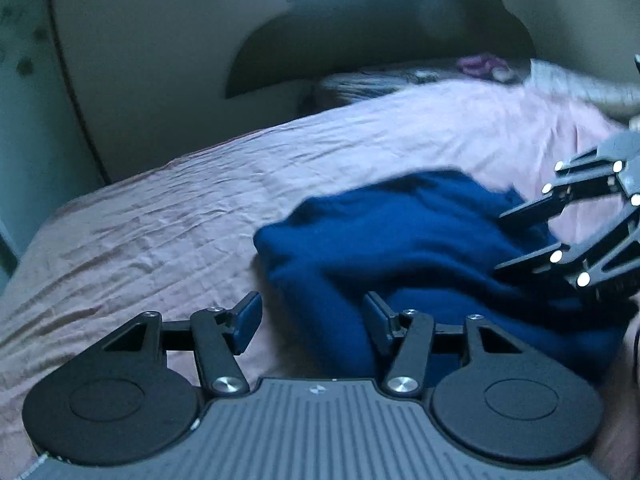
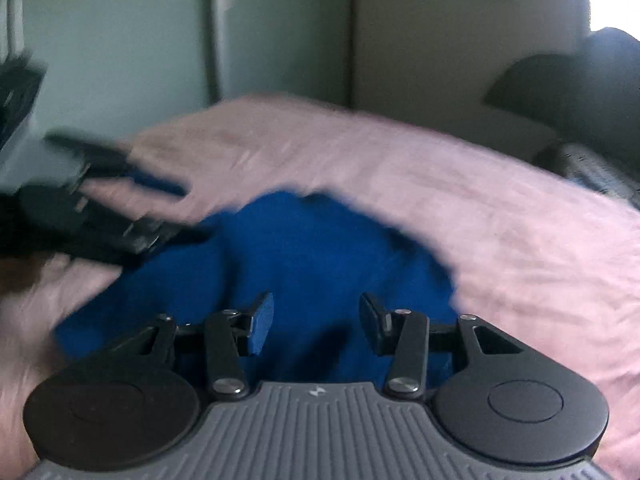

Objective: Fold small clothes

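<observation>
A dark blue garment (image 1: 408, 240) lies bunched on a pink bedsheet (image 1: 180, 208). My left gripper (image 1: 312, 320) is open and empty, low over the garment's near left edge. My right gripper (image 1: 500, 242) enters the left wrist view from the right, jaws apart over the garment's right side. In the right wrist view the right gripper (image 2: 316, 324) is open and empty just above the blue garment (image 2: 304, 248), and the left gripper (image 2: 192, 210) shows blurred at the left edge.
The pink sheet (image 2: 500, 216) covers a bed that fills both views. A grey pillow (image 1: 392, 78) and a purple item (image 1: 480, 64) lie at the far end. A dark headboard (image 1: 360, 32) and pale walls stand behind.
</observation>
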`<state>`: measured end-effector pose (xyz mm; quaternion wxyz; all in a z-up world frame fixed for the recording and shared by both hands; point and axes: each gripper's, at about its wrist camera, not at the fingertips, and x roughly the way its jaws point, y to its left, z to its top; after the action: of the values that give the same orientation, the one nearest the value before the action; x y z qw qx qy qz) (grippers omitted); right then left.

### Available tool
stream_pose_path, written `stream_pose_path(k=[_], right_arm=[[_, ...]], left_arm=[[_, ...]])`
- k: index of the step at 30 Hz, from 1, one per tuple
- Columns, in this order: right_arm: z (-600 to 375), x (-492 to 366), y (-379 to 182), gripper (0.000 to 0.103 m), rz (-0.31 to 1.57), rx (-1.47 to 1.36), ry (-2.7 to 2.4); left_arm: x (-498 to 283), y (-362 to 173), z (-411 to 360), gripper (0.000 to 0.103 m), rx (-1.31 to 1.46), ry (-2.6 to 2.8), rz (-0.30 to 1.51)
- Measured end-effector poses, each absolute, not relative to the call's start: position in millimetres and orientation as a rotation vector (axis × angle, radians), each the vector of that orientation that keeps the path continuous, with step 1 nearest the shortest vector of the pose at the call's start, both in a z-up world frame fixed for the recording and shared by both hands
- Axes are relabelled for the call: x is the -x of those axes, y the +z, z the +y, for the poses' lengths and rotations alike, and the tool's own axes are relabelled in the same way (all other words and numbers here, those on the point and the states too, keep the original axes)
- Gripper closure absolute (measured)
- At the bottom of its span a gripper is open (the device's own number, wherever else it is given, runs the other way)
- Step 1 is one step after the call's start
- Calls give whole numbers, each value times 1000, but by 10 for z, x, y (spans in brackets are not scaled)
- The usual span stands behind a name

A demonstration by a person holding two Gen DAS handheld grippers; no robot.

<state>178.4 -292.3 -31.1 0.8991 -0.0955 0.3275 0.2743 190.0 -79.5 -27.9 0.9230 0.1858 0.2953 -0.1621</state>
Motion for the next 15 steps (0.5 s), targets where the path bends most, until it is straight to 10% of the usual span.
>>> stream_pose_path(k=[3, 15], right_arm=[[-3057, -1720, -397, 33, 672, 229, 357], [-3035, -1107, -436, 34, 686, 109, 285]], left_arm=[[-1774, -326, -796, 42, -412, -326, 585], [-1271, -448, -856, 38, -477, -445, 602]])
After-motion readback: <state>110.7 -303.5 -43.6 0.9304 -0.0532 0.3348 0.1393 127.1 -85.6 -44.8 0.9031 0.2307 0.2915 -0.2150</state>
